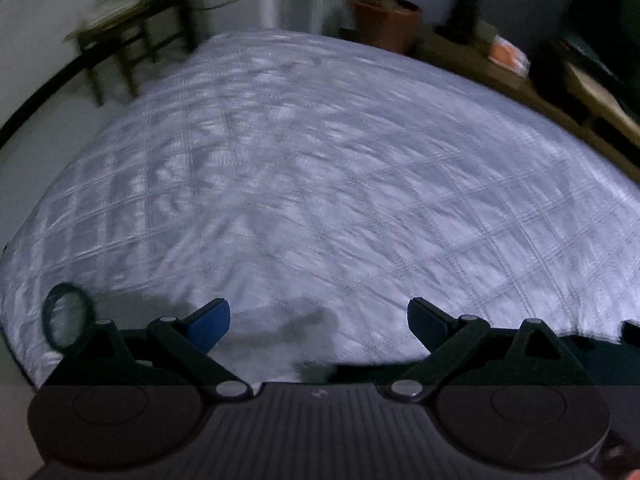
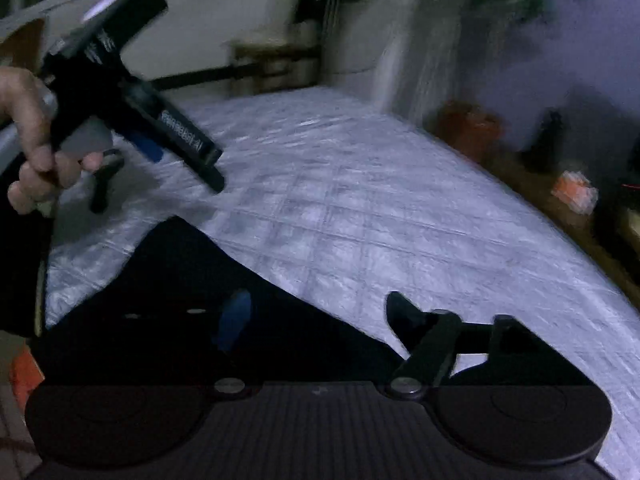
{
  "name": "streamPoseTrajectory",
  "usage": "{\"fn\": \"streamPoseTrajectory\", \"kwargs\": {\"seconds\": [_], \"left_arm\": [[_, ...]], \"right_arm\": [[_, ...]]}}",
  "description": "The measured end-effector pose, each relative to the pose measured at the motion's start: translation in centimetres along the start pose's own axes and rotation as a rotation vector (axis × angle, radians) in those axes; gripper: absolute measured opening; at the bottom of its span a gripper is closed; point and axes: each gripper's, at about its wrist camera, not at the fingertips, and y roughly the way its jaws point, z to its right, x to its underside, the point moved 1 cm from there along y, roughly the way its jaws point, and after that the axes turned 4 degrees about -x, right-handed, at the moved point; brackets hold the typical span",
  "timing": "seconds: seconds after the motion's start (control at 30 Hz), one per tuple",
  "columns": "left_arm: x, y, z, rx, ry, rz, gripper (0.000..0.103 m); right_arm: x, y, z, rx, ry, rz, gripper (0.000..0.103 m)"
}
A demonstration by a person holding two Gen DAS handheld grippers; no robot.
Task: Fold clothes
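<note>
A dark garment (image 2: 192,280) lies on the near left part of a white quilted bed (image 2: 360,208). In the right wrist view my right gripper (image 2: 316,320) is open and empty, its fingers just above the garment's right edge. My left gripper (image 2: 132,160) shows there too, held in a hand above the bed's left side. In the left wrist view my left gripper (image 1: 319,322) is open and empty over the bare quilt (image 1: 320,160). A strip of the dark garment (image 1: 580,344) shows at the lower right of that view.
A wooden chair (image 1: 120,28) stands beyond the bed's far left corner. A terracotta pot (image 1: 386,20) and a wooden shelf (image 1: 520,80) with an orange packet (image 1: 508,54) run along the bed's right side. A dark ring (image 1: 66,316) lies at the quilt's near left edge.
</note>
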Motion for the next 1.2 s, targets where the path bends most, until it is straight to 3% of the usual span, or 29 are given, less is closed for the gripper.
{"fn": "streamPoseTrajectory", "kwargs": {"seconds": [0.1,0.2,0.23,0.3,0.33,0.37,0.4,0.47,0.63,0.83,0.93,1.0,1.07,1.13,1.2], "left_arm": [[-0.9,-0.3,-2.1,-0.011,-0.066,0.009,0.095],[-1.3,0.1,-3.0,0.003,-0.088,0.002,0.095],[-1.4,0.3,-3.2,0.006,-0.085,-0.003,0.095],[-1.5,0.6,-3.4,0.009,-0.075,-0.016,0.095],[-1.4,0.8,-3.4,0.013,-0.074,-0.027,0.095],[-1.2,0.9,-3.4,0.019,-0.074,-0.037,0.095],[-1.1,1.1,-3.4,0.025,-0.074,-0.047,0.095],[-0.7,1.2,-3.3,0.025,-0.073,-0.059,0.095],[-0.4,1.1,-3.3,0.020,-0.089,-0.061,0.095],[-0.8,1.1,-4.3,-0.021,-0.152,-0.044,0.095],[-0.8,1.1,-4.2,-0.032,-0.156,-0.040,0.095],[-0.7,1.2,-3.8,-0.028,-0.145,-0.046,0.095],[-0.5,1.4,-3.2,-0.018,-0.126,-0.053,0.095],[0.0,1.4,-2.1,-0.010,-0.094,-0.061,0.095],[0.9,1.5,-0.4,0.006,-0.044,-0.070,0.095]], "right_arm": [[-2.3,4.8,0.0,-0.128,-0.065,-0.093,0.083],[-2.5,8.0,-1.4,-0.219,-0.123,-0.205,0.083],[-2.7,8.3,-1.5,-0.233,-0.127,-0.200,0.087],[-2.8,8.5,-1.6,-0.244,-0.122,-0.195,0.086],[-2.9,8.4,-1.5,-0.246,-0.113,-0.196,0.075],[-3.3,8.5,-1.4,-0.256,-0.096,-0.198,0.036],[-3.6,8.6,-1.2,-0.267,-0.079,-0.200,0.011],[-4.1,8.6,-1.1,-0.268,-0.063,-0.197,0.007],[-5.7,8.3,-0.2,-0.193,-0.028,-0.133,0.006],[-9.2,7.7,2.5,-0.007,0.037,0.031,0.008],[-9.4,7.6,4.2,0.098,0.122,0.041,0.024],[-7.9,5.1,4.4,0.151,0.203,0.081,0.028],[-6.3,2.6,4.7,0.204,0.283,0.121,0.050],[-3.7,0.4,4.0,0.248,0.324,0.122,0.050],[-0.3,-0.3,3.1,0.309,0.314,0.025,0.048]]}}
